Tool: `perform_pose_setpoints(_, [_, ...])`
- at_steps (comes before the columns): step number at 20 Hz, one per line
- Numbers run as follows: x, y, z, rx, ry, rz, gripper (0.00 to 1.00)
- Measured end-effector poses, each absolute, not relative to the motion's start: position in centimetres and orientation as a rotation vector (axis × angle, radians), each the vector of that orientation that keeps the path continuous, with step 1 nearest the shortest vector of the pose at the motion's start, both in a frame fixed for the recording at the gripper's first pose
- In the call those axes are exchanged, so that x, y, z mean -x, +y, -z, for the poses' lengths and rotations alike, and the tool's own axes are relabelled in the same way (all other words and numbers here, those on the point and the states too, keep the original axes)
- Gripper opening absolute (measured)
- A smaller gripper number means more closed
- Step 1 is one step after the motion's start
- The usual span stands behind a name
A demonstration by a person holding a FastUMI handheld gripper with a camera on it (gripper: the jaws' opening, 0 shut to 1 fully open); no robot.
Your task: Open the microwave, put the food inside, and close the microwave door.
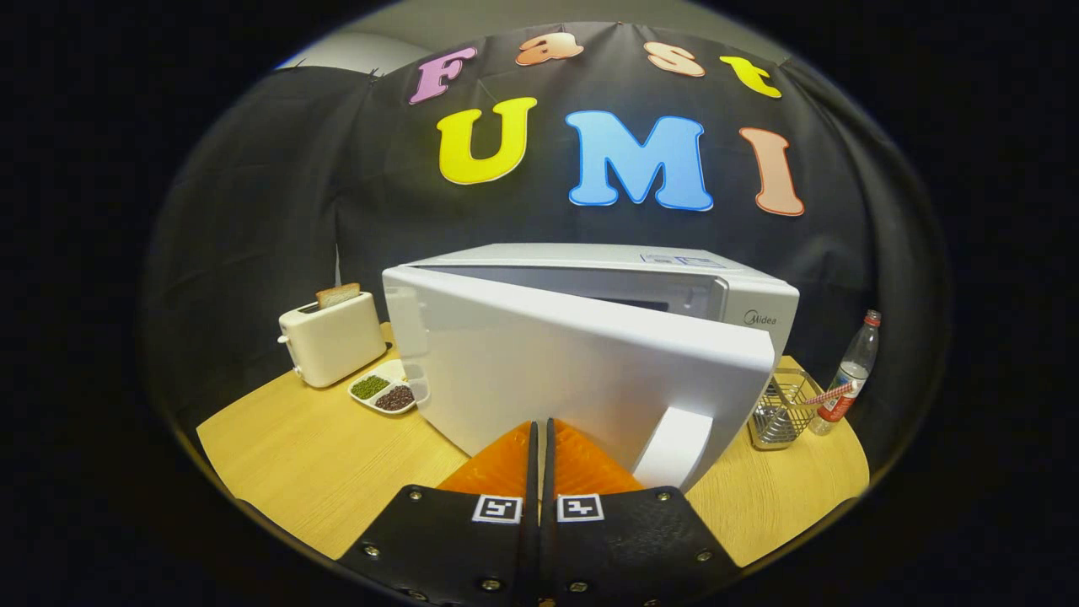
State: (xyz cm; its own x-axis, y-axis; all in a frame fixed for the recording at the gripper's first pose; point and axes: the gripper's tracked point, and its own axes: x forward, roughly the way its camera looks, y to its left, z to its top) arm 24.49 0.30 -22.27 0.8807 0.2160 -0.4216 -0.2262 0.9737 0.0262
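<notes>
Wooden desk (287, 455) carries, left to right: one white toaster (333, 341) near the left edge with one bread slice (338, 294) in its slot; one divided dish (386, 389) just beside it, green beans in one compartment, dark beans in another; one white microwave (674, 291) mid-desk, door (582, 371) swung partly open; one wire basket (782, 411), contents unclear; one plastic bottle (851, 375) at the right edge. Gripper (539, 443) clenched, fingers together, empty, tips at the door's outer face.

Beyond the claw (539, 426) stand one microwave (590, 337), one toaster (331, 339), one food dish (386, 389), one wire basket (781, 410), one bottle (850, 373).
</notes>
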Motion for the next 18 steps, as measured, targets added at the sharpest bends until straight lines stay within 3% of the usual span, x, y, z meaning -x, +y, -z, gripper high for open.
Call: perform_pose_setpoints(18, [-32.2, -2.8, 21.3, -0.015, 0.371, -0.049, 0.01])
